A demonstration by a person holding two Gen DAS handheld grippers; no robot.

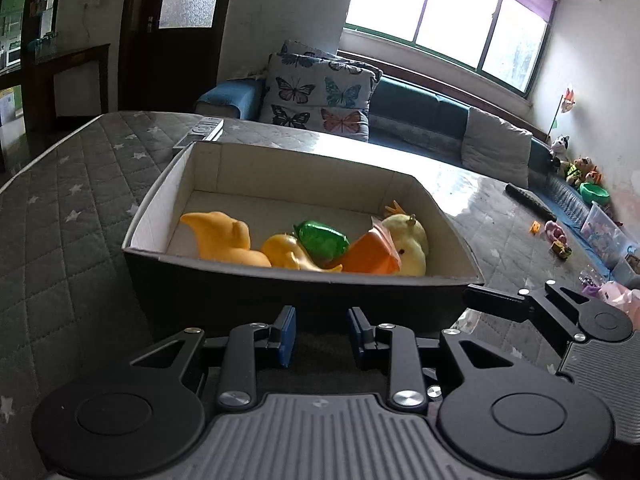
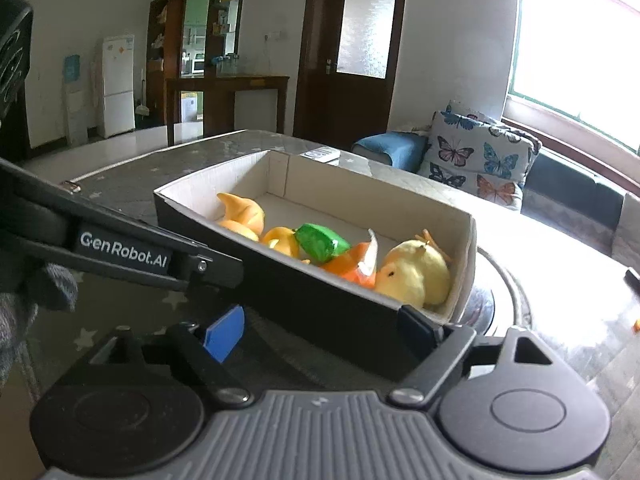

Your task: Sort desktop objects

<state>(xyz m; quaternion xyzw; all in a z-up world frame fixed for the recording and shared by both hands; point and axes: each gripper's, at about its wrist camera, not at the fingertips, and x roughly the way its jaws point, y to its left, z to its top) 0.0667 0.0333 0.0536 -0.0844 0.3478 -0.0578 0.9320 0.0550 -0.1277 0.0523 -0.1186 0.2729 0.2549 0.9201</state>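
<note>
A dark cardboard box (image 1: 280,292) with a white inside stands on the table. It holds two orange rubber toys (image 1: 224,240), a green toy (image 1: 320,240), an orange folded paper piece (image 1: 372,254) and a yellow plush chick (image 1: 408,244). My left gripper (image 1: 322,336) is open and empty, just short of the box's near wall. My right gripper (image 2: 320,332) is open, its fingers either side of the box's near right corner (image 2: 440,312); it also shows in the left wrist view (image 1: 520,300). The box and toys show in the right wrist view (image 2: 320,240).
A grey quilted star-pattern cloth (image 1: 60,200) covers the table's left part; the right part is glossy (image 1: 500,220). A remote control (image 1: 200,132) lies behind the box. Small toys (image 1: 556,236) lie at the far right. A sofa with butterfly cushions (image 1: 320,96) stands behind.
</note>
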